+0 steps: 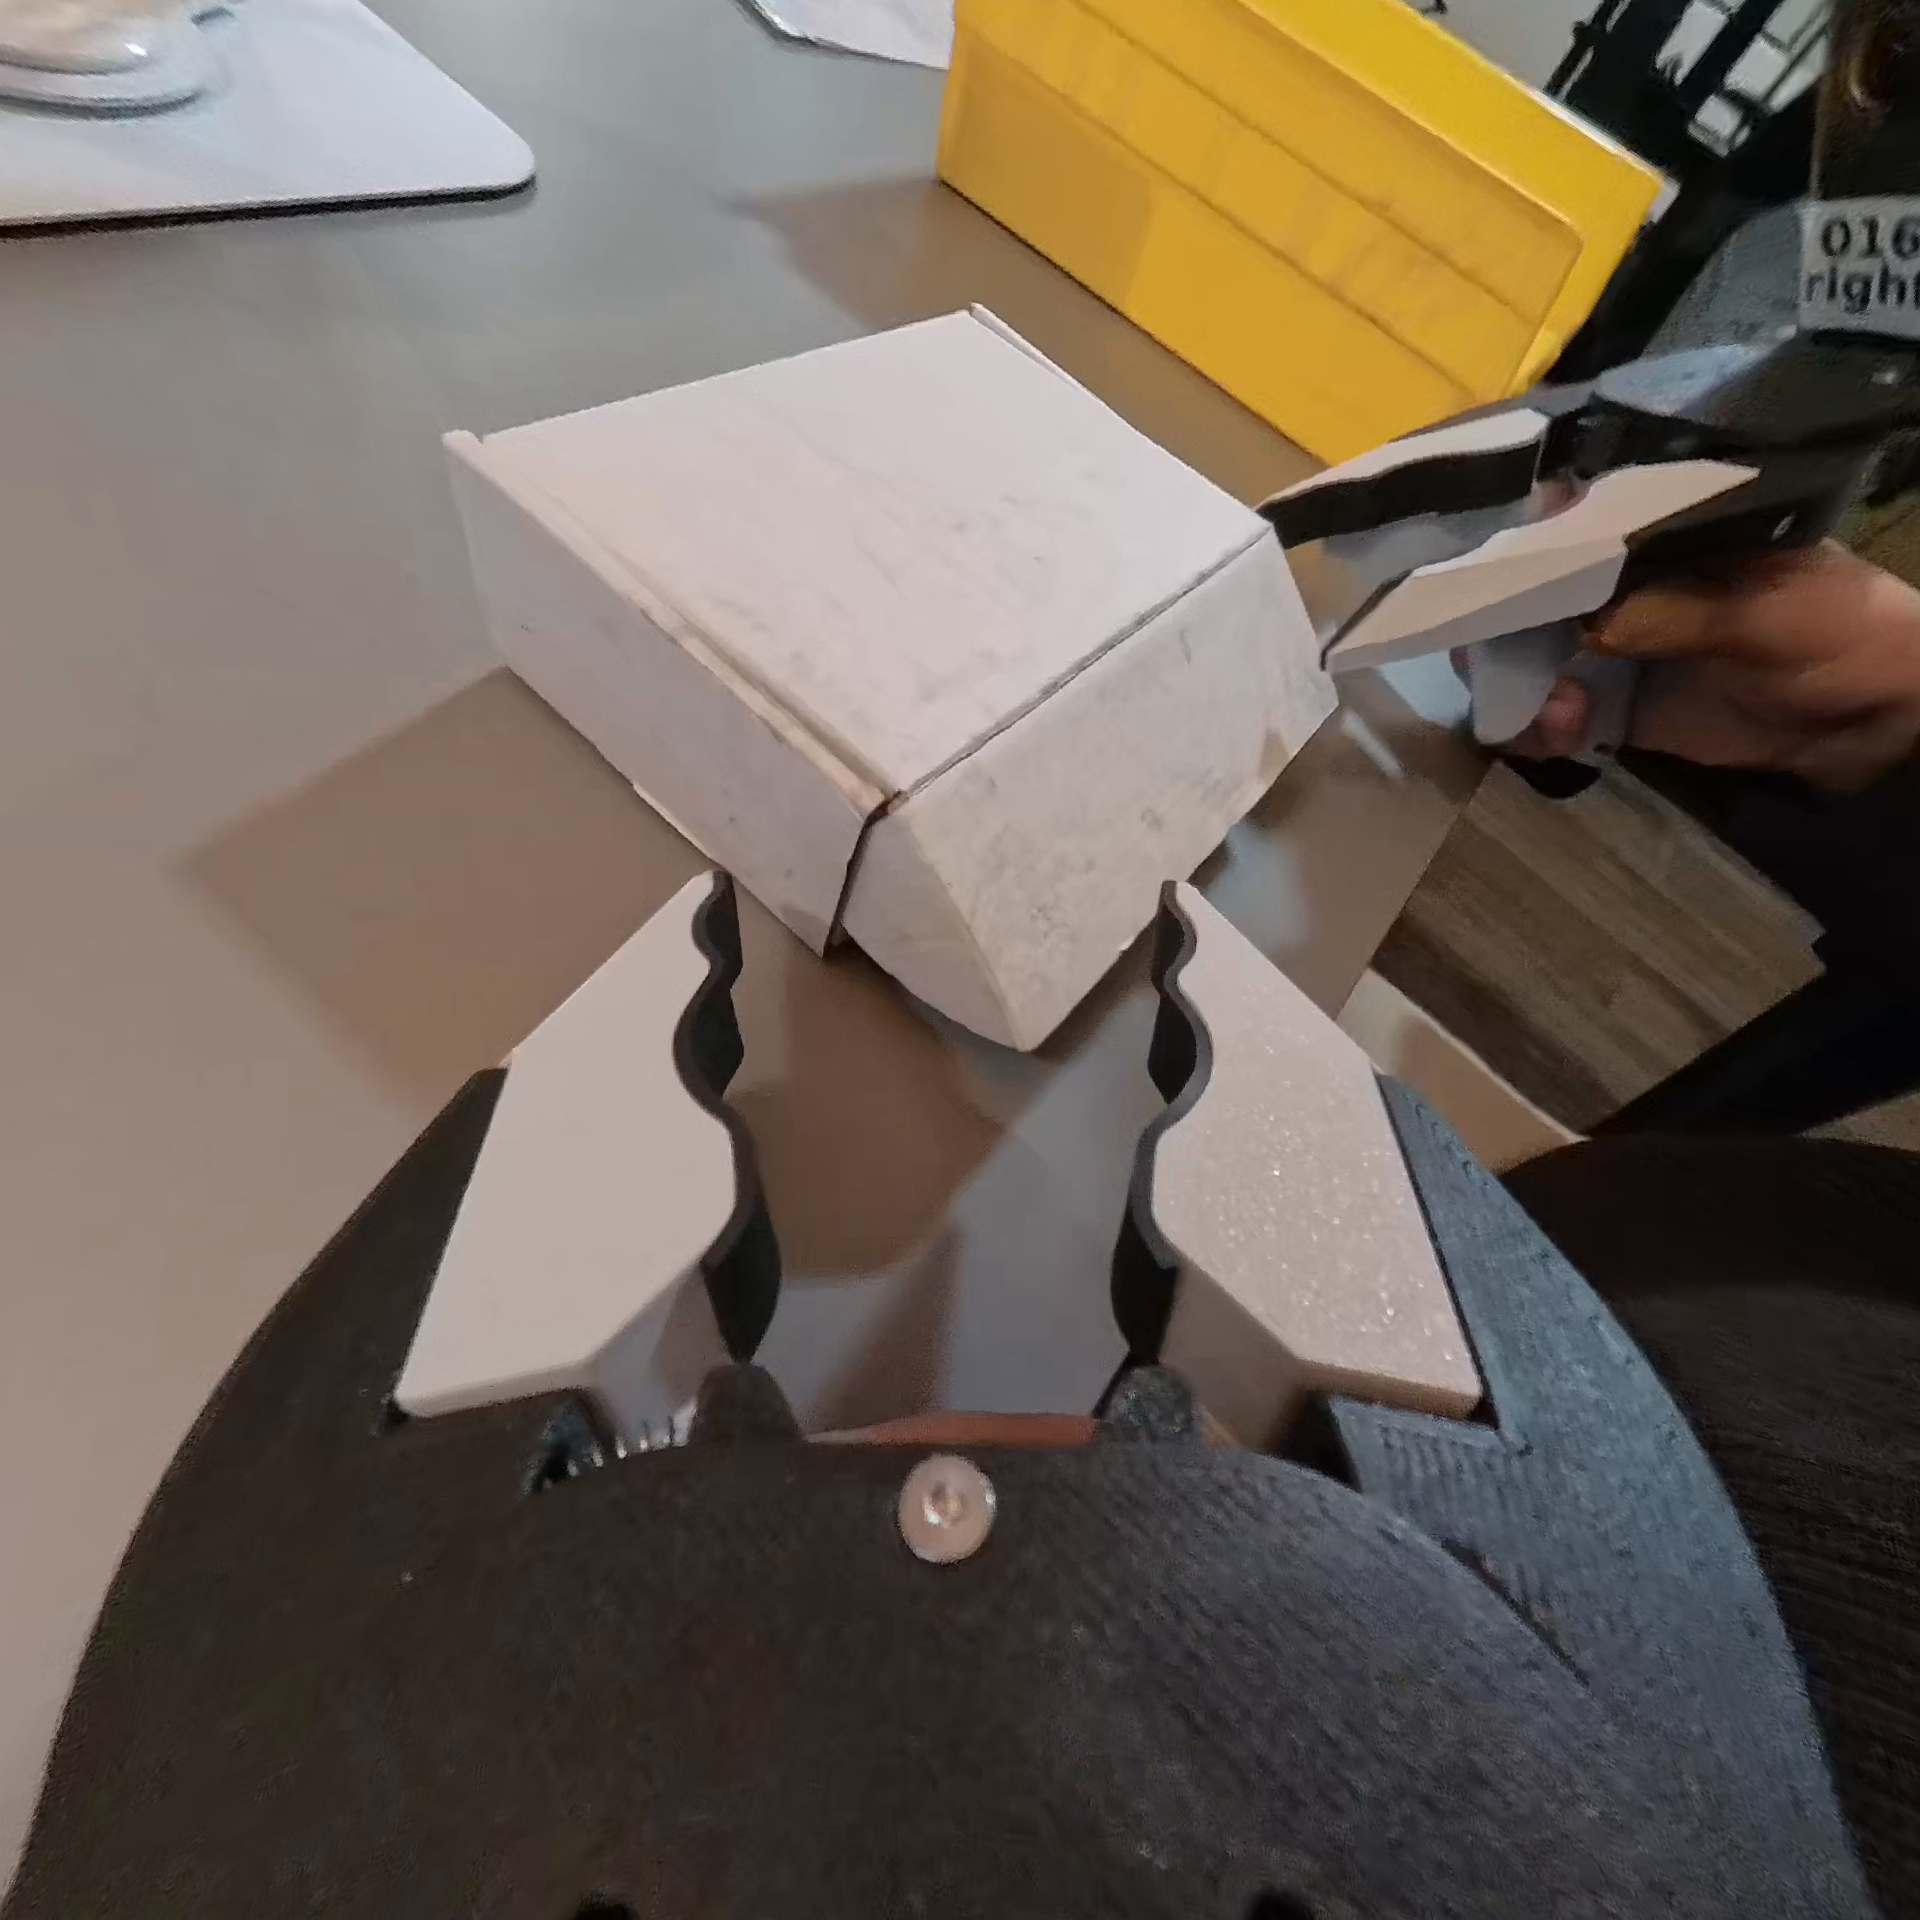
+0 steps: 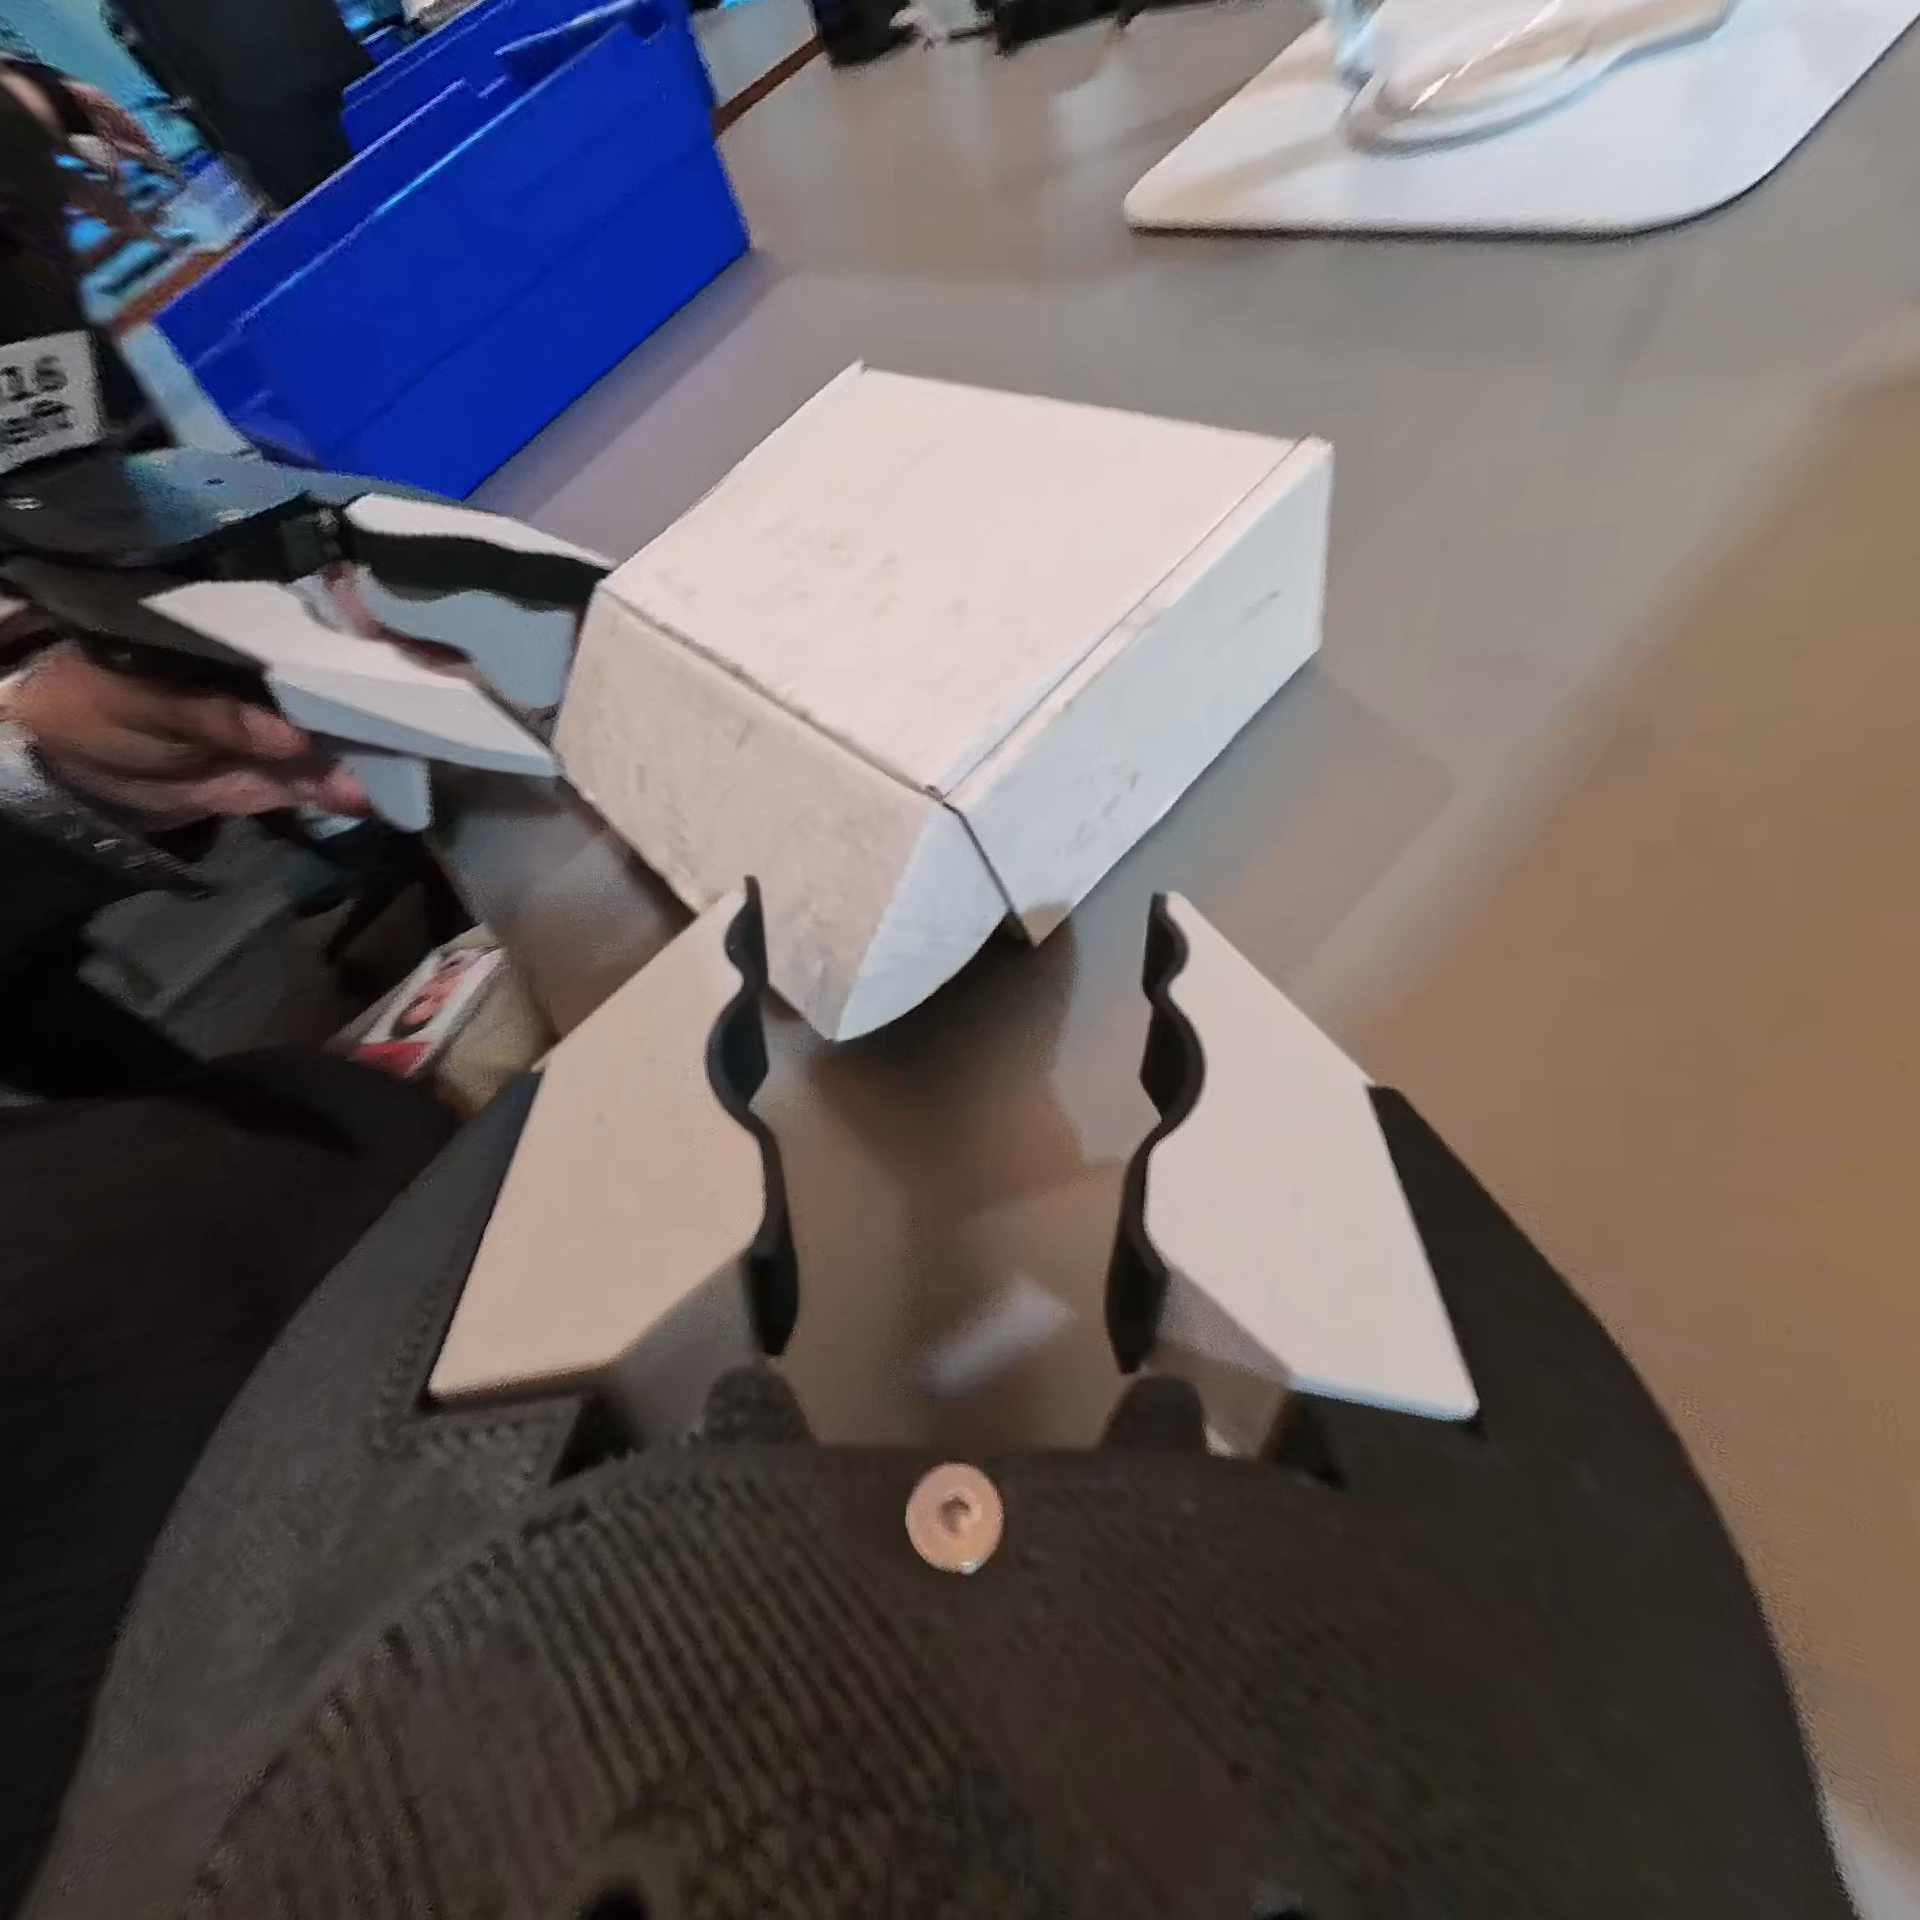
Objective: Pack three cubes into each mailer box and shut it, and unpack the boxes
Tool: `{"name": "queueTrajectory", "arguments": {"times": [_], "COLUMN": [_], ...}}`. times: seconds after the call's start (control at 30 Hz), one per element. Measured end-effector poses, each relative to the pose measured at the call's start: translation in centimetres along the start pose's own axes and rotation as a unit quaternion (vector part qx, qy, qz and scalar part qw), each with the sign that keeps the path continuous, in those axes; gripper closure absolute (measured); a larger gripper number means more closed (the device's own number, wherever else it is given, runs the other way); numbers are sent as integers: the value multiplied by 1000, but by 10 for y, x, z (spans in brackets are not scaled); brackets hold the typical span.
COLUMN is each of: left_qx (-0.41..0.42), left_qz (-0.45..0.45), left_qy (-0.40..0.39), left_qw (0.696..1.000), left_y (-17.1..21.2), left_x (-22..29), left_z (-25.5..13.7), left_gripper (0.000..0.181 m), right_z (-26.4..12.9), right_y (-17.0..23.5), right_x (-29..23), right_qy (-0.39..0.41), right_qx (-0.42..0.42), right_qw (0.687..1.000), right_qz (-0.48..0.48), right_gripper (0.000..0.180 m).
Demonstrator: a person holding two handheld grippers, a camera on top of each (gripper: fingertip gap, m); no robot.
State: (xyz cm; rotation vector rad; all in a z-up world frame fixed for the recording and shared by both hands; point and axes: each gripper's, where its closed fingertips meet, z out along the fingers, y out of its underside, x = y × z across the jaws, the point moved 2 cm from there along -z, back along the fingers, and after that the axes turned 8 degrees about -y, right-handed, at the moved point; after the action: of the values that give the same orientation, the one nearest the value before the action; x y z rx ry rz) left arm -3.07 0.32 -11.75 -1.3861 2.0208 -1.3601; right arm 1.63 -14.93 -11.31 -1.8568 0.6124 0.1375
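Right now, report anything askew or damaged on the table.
The white mailer box is shut but scuffed and smudged, and sits cornerwise to both open tongs, left and right. Nothing spilled.

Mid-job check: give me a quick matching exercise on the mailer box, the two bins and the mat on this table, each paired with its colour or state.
Things:
1. mailer box
2. bin seen past the box in the left wrist view
3. bin seen past the box in the right wrist view
4. mat at the far end of the table

Colour or state:
A. blue
B. white, carrying a clear glass item
C. white, lid shut
D. yellow

Pairs: 1-C, 2-D, 3-A, 4-B
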Motion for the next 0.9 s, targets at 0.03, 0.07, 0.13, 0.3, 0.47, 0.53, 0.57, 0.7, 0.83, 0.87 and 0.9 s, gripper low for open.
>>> {"name": "queueTrajectory", "arguments": {"times": [0.03,0.07,0.13,0.3,0.47,0.53,0.57,0.7,0.83,0.87,0.9], "left_qx": [-9,-19,-28,-40,-40,-40,-40,-42,-42,-41,-40], "left_qz": [4,-3,-23,-46,-39,-41,-42,-40,-36,-33,-30], "left_qy": [3,17,36,35,32,33,34,32,27,26,24], "left_qw": [1000,1000,999,998,998,998,998,998,998,998,998], "left_y": [0,0,-1,0,1,1,1,2,3,3,3], "left_x": [0,2,4,0,0,0,0,0,0,0,0], "left_z": [3,5,9,12,12,12,12,13,13,13,12], "left_gripper": [103,103,103,114,114,115,115,116,118,119,120], "right_z": [3,5,8,14,13,12,12,12,13,13,13], "right_y": [3,5,8,16,15,14,14,14,14,15,15], "right_x": [-2,-3,-5,-10,-9,-8,-8,-7,-7,-7,-7], "right_qy": [-20,-34,-52,-64,-60,-60,-61,-61,-51,-48,-46], "right_qx": [-10,-20,-34,-70,-66,-61,-60,-60,-63,-64,-65], "right_qw": [1000,999,998,995,996,996,996,996,996,997,997], "right_qz": [14,25,32,23,22,25,26,32,23,19,13], "right_gripper": [104,102,107,118,121,122,123,125,127,128,129]}}
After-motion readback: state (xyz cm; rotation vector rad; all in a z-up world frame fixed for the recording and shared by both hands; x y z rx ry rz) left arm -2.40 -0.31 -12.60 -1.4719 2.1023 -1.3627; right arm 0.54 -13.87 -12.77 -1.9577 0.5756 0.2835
